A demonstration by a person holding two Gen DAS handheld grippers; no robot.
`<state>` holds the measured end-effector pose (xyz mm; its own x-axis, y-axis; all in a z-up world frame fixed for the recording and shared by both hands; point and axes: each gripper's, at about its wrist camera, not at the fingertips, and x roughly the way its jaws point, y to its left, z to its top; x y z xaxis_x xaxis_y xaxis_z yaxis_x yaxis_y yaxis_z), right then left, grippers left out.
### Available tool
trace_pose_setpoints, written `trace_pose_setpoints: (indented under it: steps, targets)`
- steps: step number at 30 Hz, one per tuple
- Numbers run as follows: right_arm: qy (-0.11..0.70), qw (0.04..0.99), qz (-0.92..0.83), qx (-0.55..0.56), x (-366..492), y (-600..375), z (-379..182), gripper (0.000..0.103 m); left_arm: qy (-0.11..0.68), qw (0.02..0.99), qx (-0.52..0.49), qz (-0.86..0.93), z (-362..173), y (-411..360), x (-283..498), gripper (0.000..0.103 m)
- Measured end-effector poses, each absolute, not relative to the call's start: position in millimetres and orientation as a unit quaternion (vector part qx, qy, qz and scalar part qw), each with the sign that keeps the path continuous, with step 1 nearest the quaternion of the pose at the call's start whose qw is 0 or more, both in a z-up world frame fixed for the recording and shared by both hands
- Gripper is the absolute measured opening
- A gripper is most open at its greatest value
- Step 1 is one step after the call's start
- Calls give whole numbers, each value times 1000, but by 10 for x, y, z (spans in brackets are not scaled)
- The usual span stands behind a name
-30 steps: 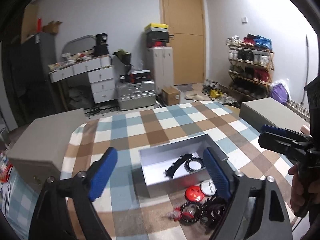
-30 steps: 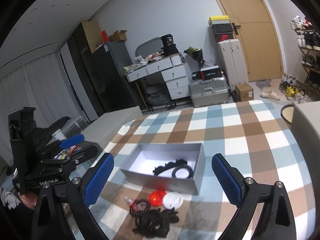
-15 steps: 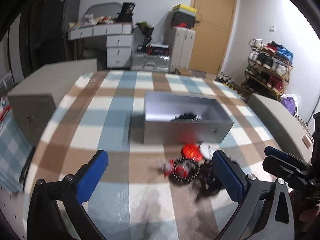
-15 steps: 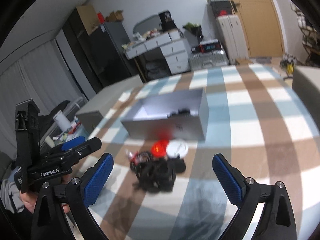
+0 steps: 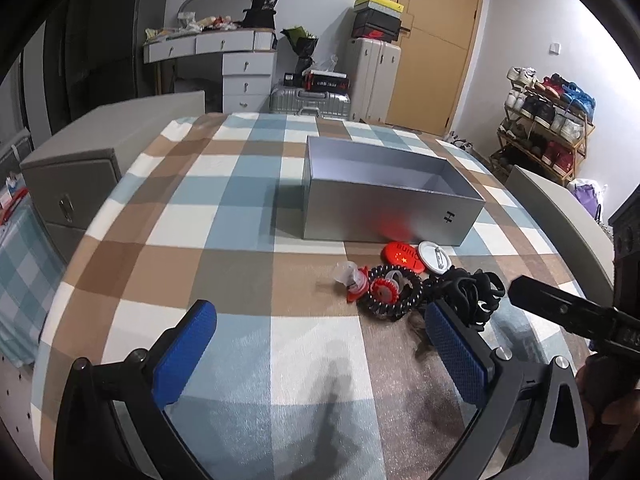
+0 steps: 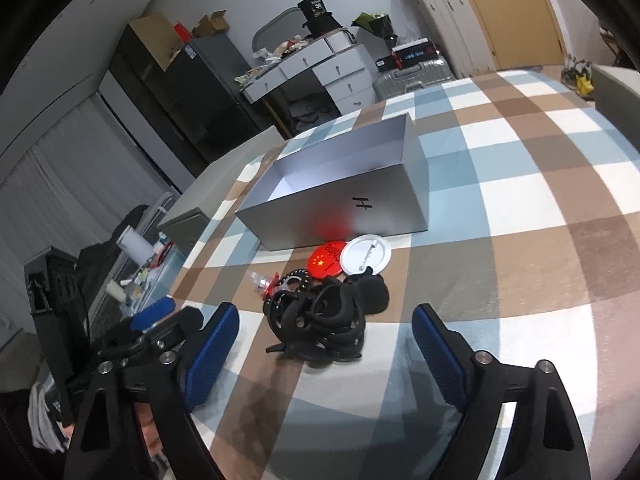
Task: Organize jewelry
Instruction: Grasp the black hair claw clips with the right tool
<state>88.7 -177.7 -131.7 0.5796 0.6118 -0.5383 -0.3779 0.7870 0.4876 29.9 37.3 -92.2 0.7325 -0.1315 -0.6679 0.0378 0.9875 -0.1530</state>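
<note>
A silver open box stands on the checked tablecloth; its inside is hidden from here. In front of it lie a red badge, a white badge, a black spiral bracelet with a red piece, a small clear-and-red item and a heap of black hair ties and clips. My left gripper is open and empty, low over the cloth left of the pile. My right gripper is open and empty, just before the black heap.
The table's edges curve away on the left and right. Grey cabinets flank the table. A desk with drawers, suitcases, a door and a shoe rack stand in the room behind.
Both grippers have dropped lower and drawn back toward the near side of the jewelry pile. The box's inside, earlier visible with black bracelets, is now hidden behind its front wall.
</note>
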Motion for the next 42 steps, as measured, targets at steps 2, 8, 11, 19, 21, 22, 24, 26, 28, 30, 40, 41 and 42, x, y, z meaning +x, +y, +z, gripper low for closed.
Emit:
trace_pose_setpoints:
  steps: [2, 8, 11, 19, 21, 22, 24, 26, 28, 30, 40, 41, 42]
  targets:
    - [366, 870, 284, 169, 914, -1764, -1340, 78, 367, 927, -64, -48, -936, 368, 317, 102]
    - [386, 856, 292, 184, 997, -1742, -1413, 48, 368, 926, -63, -50, -942, 373, 303, 102]
    - [391, 852, 292, 191, 1021, -1749, -1441, 35, 372, 925, -64, -51, -954, 378, 308, 102]
    - [375, 857, 292, 199, 948, -1795, -1420, 34, 382, 920, -63, -55, -980, 363, 317, 102]
    - [365, 860, 296, 200, 925, -1807, -1380, 34, 383, 920, -64, -57, -978, 355, 318, 102]
    - [360, 862, 296, 199, 912, -1811, -1356, 34, 384, 919, -66, -60, -977, 351, 315, 102]
    - [352, 866, 295, 195, 886, -1818, -1314, 34, 387, 917, -68, -65, -974, 333, 319, 102]
    - [346, 870, 293, 195, 866, -1836, -1288, 34, 391, 915, -70, -74, -970, 306, 317, 102]
    - [339, 871, 293, 200, 836, -1872, -1268, 34, 396, 911, -71, -89, -962, 256, 320, 102]
    - [331, 875, 289, 203, 800, -1924, -1255, 34, 396, 910, -67, -104, -944, 180, 326, 102]
    - [310, 889, 262, 213, 662, -2276, -1225, 34, 404, 903, -17, -144, -880, -261, 527, 102]
    - [308, 889, 262, 216, 652, -2308, -1222, 34, 405, 902, -14, -150, -881, -292, 558, 102]
    - [306, 889, 262, 218, 639, -2336, -1218, 34, 405, 901, -13, -152, -882, -309, 580, 102]
